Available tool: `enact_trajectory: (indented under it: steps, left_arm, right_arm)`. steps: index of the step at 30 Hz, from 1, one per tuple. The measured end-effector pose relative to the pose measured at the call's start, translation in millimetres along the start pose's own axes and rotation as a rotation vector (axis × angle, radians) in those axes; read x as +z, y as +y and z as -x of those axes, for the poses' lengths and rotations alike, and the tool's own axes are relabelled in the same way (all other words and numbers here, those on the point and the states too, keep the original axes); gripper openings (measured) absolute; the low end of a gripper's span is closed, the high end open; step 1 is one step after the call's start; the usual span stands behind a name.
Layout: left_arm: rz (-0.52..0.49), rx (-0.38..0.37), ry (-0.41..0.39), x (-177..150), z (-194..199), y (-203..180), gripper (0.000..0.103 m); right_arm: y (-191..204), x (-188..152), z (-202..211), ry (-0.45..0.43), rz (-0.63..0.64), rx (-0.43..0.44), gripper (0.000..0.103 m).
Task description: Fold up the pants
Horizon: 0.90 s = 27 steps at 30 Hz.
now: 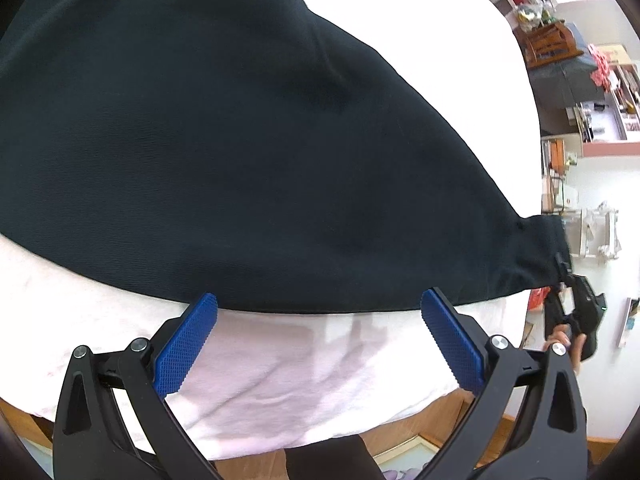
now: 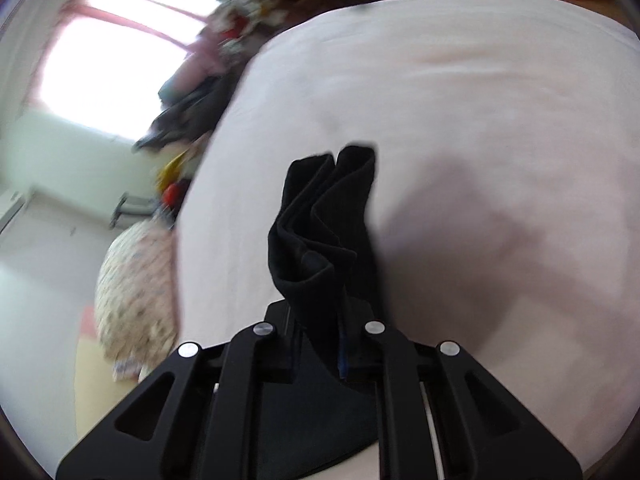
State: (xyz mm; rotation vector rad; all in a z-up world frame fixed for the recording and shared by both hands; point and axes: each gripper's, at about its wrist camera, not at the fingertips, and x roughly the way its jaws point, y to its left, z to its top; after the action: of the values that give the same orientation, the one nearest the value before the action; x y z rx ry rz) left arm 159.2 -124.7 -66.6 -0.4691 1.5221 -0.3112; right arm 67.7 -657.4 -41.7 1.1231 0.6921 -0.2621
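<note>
Across the whole frame of the left wrist view we list first the pale pink bedsheet [image 1: 304, 364], a wrinkled cloth surface that bears everything else. On it lie the dark navy woven pants [image 1: 224, 152], spread flat and tapering toward the right edge, where one end lifts off the sheet.

Next, the left gripper [image 1: 320, 340], black-armed with blue ribbed pads [image 1: 186, 344]: jaws wide apart, nothing between them, tips just at the near hem of the fabric. We cannot tell whether they touch it.

Only this view shows the right gripper [image 1: 576, 304] from outside, small at the far right, with a hand [image 1: 560, 340] on its handle and the raised pants end at its tip.

Only the right wrist view, blurred, shows the grip itself: the right gripper [image 2: 320, 320] clenched on a bunched fold of the pants [image 2: 328, 224], which stands up from between the fingers above the sheet [image 2: 480, 120].

Smallest, a floral-print cushion [image 2: 136, 300] beside the bed.
</note>
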Motion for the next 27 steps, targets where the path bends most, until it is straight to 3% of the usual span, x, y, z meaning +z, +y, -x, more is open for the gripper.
enact_trajectory:
  steps: [6,11,14,20,27]
  left_arm:
    - [0.043,0.007,-0.051,-6.2,17.1,17.7,0.102]
    - [0.111,0.004,-0.084,-14.2,31.1,43.4,0.102]
    - [0.154,0.000,-0.098,-18.6,37.3,59.7,0.102]
    - [0.203,-0.013,-0.131,-30.0,51.2,80.8,0.102]
    - [0.249,-0.031,-0.167,-36.9,65.1,102.6,0.102]
  right_arm:
    - [88.7,-43.1,-38.0,0.173,0.172,0.142,0.012]
    - [160.3,-108.3,-86.5,0.359,0.335,0.203,0.012]
    - [183.2,-148.4,-113.0,0.445,0.344,0.229,0.012]
    - [214.6,-214.9,-159.9,0.568,0.422,0.185,0.012]
    - [209.1,-266.2,-184.8,0.636,0.458,0.084,0.012]
